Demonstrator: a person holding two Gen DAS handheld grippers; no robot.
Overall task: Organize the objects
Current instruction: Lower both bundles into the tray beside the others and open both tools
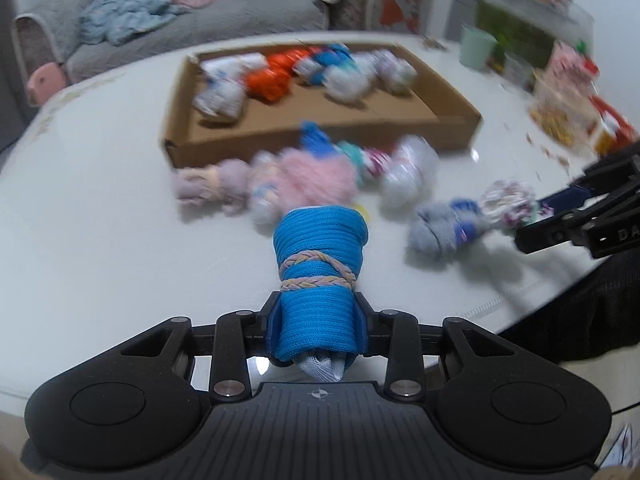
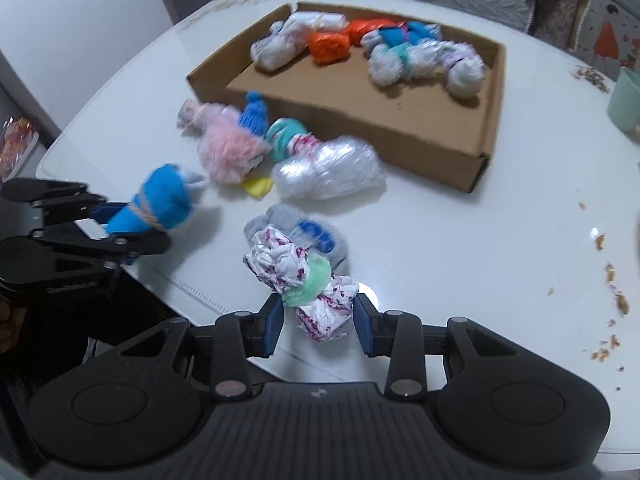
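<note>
My left gripper (image 1: 318, 326) is shut on a blue rolled sock bundle (image 1: 320, 264) tied with a braided band, held above the white table (image 1: 100, 248); it also shows in the right wrist view (image 2: 160, 204). My right gripper (image 2: 318, 326) is open, its jaws on either side of a white-and-pink patterned bundle (image 2: 304, 280) with a green band, with gaps on both sides. A cardboard tray (image 2: 440, 128) at the back holds several rolled bundles. More bundles lie on the table in front of it: a pink fluffy one (image 2: 228, 148), a clear-wrapped one (image 2: 332, 168) and a grey one (image 2: 320, 232).
A mint green cup (image 1: 476, 48) and snack packets (image 1: 568, 104) stand at the table's right side in the left wrist view. Crumbs (image 2: 612, 280) lie scattered on the table's right. A grey sofa (image 1: 180, 12) stands behind the table.
</note>
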